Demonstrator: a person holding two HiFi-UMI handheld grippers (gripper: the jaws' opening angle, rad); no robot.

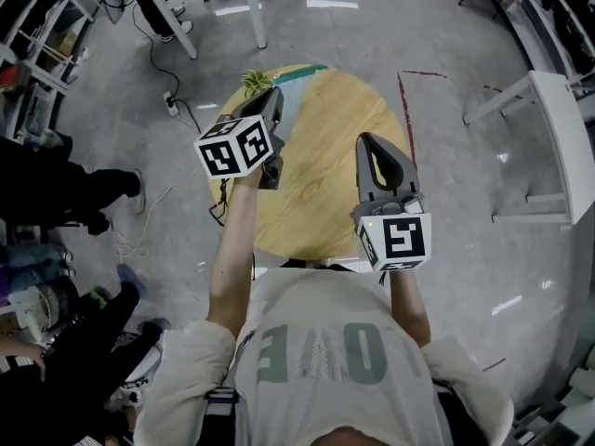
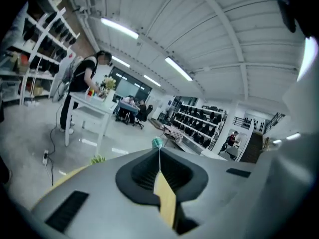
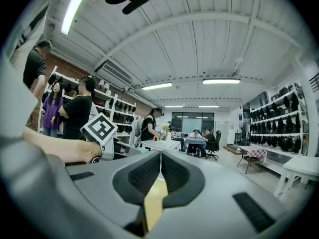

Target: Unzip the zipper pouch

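**both tongs shut and empty, pouch at far rim by the left tip**

left gripper (image 1: 275, 91) and right gripper (image 1: 367, 142): jaws pressed together on both, nothing between them in either gripper view. both point roughly level, out over the round table (image 1: 325, 165), not down at it.

i take the teal flat thing at the table's far rim for the zipper pouch (image 1: 297, 96). it lies just ahead of and below the left tip, which covers part of it, so i can't call its long axis or find the zipper pull. left is clearly nearer. right sits well apart, over the near-right of the tabletop.

my read: unzip not begun. the next move needs both tips angled down, left to pin the pouch, right coming across for the pull.

room: bare wood on the near side of the pouch, plenty to work in. watch the far edge. the pouch is at the rim with a small green plant (image 1: 253, 80) just beside it, and a forward push could slide it off.
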